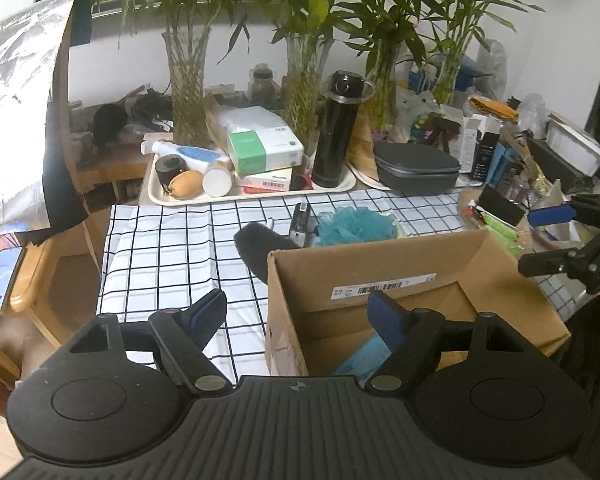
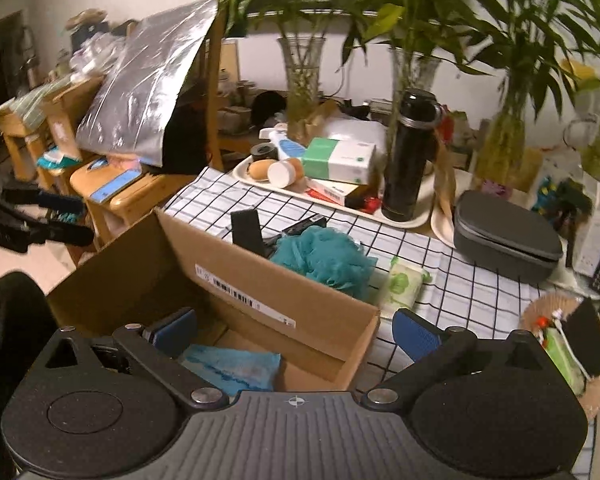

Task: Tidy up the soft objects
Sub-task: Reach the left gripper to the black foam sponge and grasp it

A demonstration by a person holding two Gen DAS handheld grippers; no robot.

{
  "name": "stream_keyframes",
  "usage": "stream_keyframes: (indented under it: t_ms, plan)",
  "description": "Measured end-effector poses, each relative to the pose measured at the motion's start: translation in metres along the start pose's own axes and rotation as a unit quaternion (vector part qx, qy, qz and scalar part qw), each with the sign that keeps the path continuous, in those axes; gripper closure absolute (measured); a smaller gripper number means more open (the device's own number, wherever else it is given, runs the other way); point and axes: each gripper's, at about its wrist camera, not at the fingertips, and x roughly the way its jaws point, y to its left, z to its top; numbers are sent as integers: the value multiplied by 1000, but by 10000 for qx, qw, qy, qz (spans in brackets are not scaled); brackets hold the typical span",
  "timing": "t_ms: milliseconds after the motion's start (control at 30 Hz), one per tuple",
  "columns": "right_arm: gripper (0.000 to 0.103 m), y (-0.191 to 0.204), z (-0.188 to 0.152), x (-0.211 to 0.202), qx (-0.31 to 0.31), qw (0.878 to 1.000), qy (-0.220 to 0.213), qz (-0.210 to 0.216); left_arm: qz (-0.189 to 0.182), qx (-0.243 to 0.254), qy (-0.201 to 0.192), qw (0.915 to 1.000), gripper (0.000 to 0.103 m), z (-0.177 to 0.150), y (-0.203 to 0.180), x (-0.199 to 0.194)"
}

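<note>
Only right wrist shows green pack (image 2: 400, 284) beside box (image 2: 260, 280).

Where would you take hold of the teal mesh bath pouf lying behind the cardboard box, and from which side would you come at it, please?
Probably from above, closing on the puffy top of the teal bath pouf. It is a soft round ball of gathered mesh, so any bunch should compress between the pads. The cardboard box wall blocks its near side, and a green packet lies close beside it.

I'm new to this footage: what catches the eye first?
An open cardboard box sits in the foreground on the checked tablecloth, with a light blue pack inside. Just behind it lies a teal bath pouf, and a tall black flask stands on the tray beyond.
</note>
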Motion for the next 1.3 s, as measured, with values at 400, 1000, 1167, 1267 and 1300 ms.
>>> stream_keyframes:
  t_ms: [400,1000,1167,1267,1300]
  plan:
    - [0,-13,5,2,567,9978,48,-333,41,-154,-40,9999,26,11,5,6]
    - [0,-61,15,37,1333,9888,-42,-665,-190,-476,196,9985,26,36,42,49]
    - [0,-75,19,55,1313,9882,-90,-779,-264,-564,352,9974,26,42,56,70]
    - [0,-84,20,65,1375,9873,-134,-781,-408,-641,472,9960,26,46,64,86]
    - [0,-87,20,69,1411,9867,-138,-794,-472,-658,517,9954,26,47,66,91]
